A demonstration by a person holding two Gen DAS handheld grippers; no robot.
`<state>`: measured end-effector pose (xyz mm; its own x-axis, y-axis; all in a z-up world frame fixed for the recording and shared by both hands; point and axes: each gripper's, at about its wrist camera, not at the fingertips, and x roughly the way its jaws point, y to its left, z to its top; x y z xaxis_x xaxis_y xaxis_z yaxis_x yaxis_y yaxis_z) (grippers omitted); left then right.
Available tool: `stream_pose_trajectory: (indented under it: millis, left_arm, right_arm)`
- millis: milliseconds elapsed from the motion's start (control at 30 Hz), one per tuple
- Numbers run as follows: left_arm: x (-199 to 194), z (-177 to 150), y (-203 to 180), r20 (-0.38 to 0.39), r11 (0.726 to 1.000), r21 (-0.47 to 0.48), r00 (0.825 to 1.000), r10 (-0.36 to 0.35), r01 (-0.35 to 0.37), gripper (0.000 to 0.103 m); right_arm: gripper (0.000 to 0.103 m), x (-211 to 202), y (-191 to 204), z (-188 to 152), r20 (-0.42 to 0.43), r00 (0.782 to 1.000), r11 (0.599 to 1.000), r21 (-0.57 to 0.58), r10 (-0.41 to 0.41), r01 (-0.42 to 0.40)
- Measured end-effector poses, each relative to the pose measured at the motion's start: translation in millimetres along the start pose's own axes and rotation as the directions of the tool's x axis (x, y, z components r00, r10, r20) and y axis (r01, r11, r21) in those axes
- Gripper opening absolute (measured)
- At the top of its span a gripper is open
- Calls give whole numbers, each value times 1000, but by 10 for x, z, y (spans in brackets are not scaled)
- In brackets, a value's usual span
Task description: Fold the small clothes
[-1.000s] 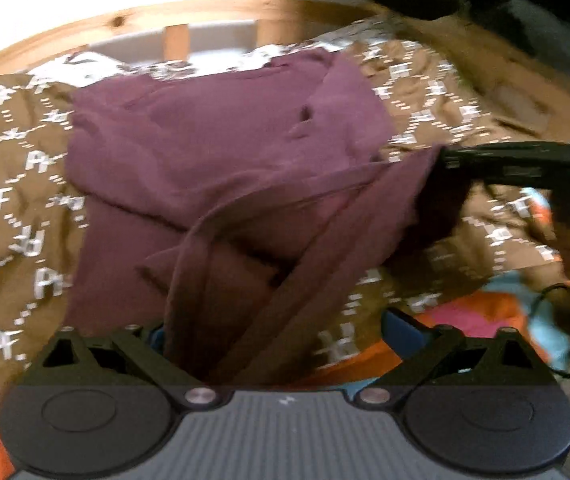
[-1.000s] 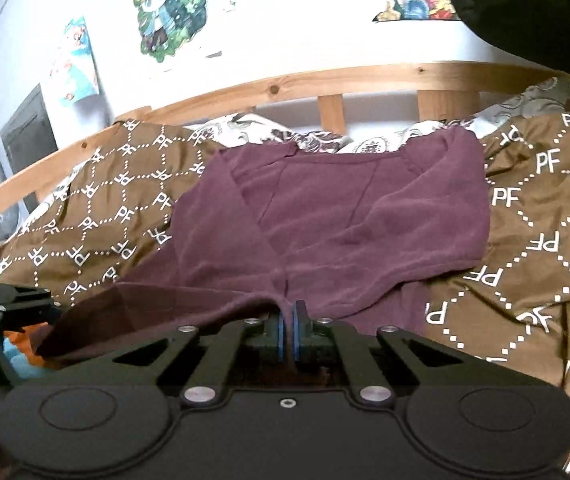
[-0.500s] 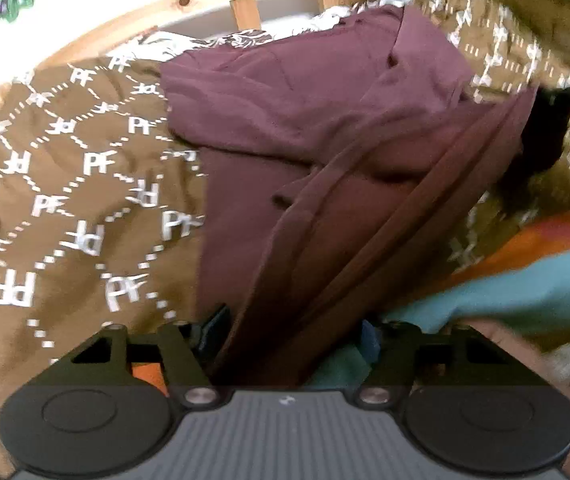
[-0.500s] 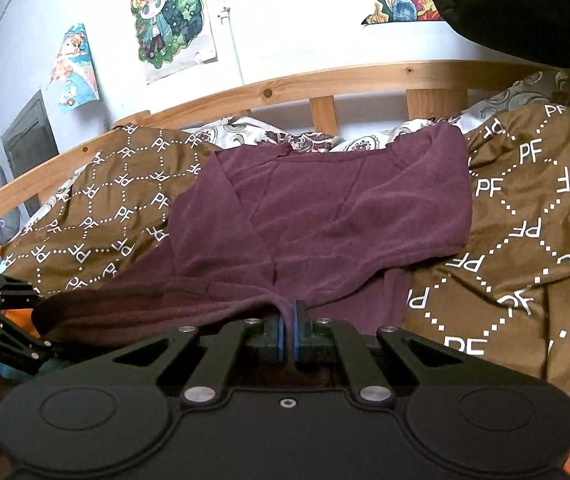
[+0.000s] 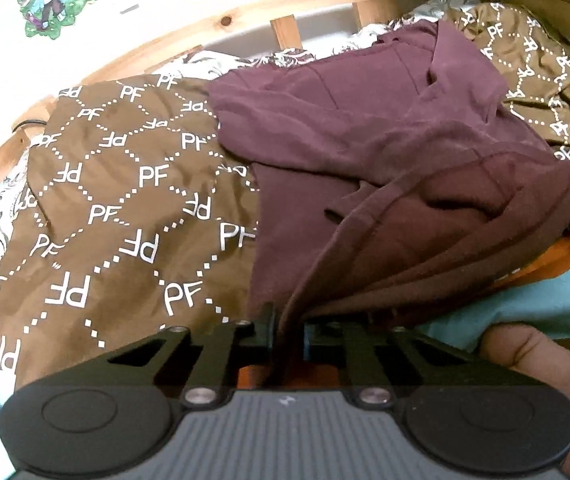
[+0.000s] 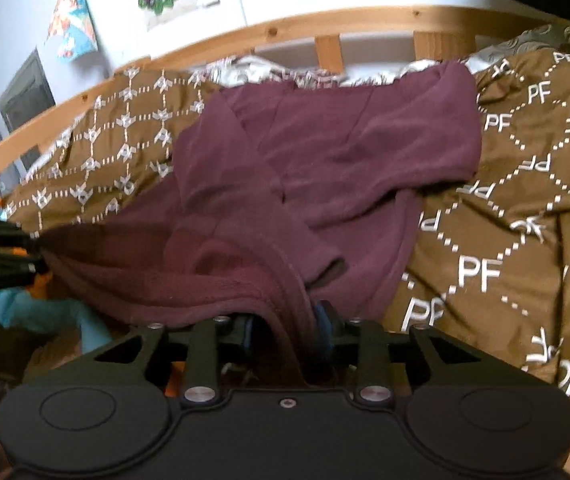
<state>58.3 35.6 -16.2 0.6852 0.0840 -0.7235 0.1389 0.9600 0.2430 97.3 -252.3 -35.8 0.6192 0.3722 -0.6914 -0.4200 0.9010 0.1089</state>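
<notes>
A maroon garment lies crumpled on a brown blanket printed with "PF". My left gripper is at the garment's near hem, its jaws closing, with the fabric pinched between the pads. In the right wrist view the same garment spreads across the blanket, and the left gripper holds its stretched left corner. My right gripper has its jaws opening. A fold of the hem hangs loosely between the blue pads, which stand apart.
A wooden bed rail curves behind the blanket, with posters on the white wall above. Orange and teal cloth lies at the near edge. A person's hand shows beside my left gripper.
The left jaws went from wide open to closed on the garment's hem while that view swung left. The right jaws, shut on the hem before, have parted.
</notes>
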Motion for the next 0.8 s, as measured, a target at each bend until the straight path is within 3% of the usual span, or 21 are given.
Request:
stream_pose_trajectory:
  millis: [167,267,300,333,400,567,800]
  left_arm:
    - [-88,-14,25,32,1000,-20,999,3,-3,8]
    - [-132,-31,43,43,999,-48,999,1,1,6]
    - [-149,-37,52,50,998,-55,999,0,3,6]
    - [-180,-42,62,60,998,-61,998,1,2,6]
    - [-255,-57,74,89,998,-65,996,11,-5,5]
    - [-550,-91,143,200,995,-97,980,18,2,5]
    - [-929,-177,192,260,995,-93,966,-12,37,5]
  right_arm:
    - [37,91,107,-54,-91,995,998,-56,-37,32]
    - [40,103,132,-108,-104,993,997,-65,-55,48]
    - [39,88,154,-117,-102,993,996,-73,-60,53]
    - [28,69,173,-119,-95,993,994,-88,-67,59]
    - [11,-8,237,-129,-74,994,989,-129,-80,70]
    - [8,-418,431,-145,62,984,959,-220,-168,178]
    - [8,-1009,605,-133,201,958,948,-201,-207,247]
